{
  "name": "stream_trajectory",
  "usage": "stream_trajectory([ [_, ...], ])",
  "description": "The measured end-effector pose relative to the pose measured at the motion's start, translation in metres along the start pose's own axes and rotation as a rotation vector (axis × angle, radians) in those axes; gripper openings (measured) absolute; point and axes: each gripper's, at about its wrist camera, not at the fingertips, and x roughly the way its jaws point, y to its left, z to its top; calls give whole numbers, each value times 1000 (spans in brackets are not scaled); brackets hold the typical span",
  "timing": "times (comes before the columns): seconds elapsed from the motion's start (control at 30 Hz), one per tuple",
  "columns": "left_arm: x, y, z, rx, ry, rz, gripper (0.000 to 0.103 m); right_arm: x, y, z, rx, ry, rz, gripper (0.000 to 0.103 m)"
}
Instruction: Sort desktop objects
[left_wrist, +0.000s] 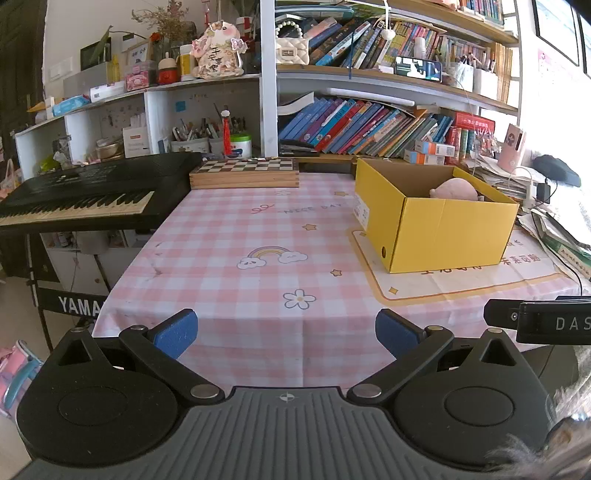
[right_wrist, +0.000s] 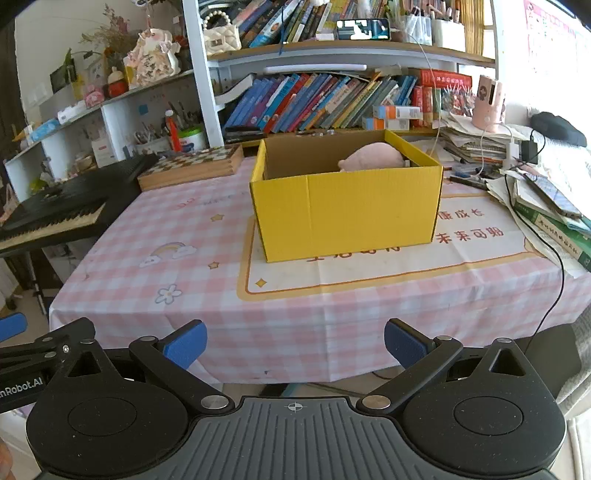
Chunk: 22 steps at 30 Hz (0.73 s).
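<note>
A yellow cardboard box (left_wrist: 443, 229) (right_wrist: 347, 218) stands open on the pink checked tablecloth (left_wrist: 236, 280) (right_wrist: 155, 229), on a cream mat. A pink plush toy (left_wrist: 454, 189) (right_wrist: 373, 157) lies inside the box at its far right. My left gripper (left_wrist: 286, 332) is open and empty, held back at the table's near edge, left of the box. My right gripper (right_wrist: 295, 343) is open and empty, held back at the near edge, facing the box front.
A wooden chessboard box (left_wrist: 243, 171) (right_wrist: 192, 166) lies at the back of the table. A black keyboard (left_wrist: 81, 195) (right_wrist: 51, 210) stands to the left. Stacked papers, books and cables (right_wrist: 543, 206) crowd the right side. Bookshelves (left_wrist: 369, 125) rise behind.
</note>
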Motion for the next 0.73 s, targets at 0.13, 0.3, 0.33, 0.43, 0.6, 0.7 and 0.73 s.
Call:
stream_trajectory([
  [0.13,-1,-1,0,1,-1,-1,103,-2,2,-1,-1,-4,4,103],
  [0.3,-1,-2,1,0,-1,-3,103,-3,3,-1,-3,-4,1,103],
  [0.33,-1,-1,1,0,-1,-3,103,-3,3,-1,-3,-4,1,103],
  [0.43,-2,-2,1,0,-1,-5,103,-3,4,-1,-3,-4,1,103],
  [0.6,-3,-4,1,5,-8,-12,103,-3,5,-1,-5,-2,1,103],
  [0.7,-3,-4,2,7,-8,-6,103,-2,6,-2,-6,4,1,103],
  [0.73,-2,-4,2,5,-8,-6,103,-1,6,-1,-5,6,0,103],
])
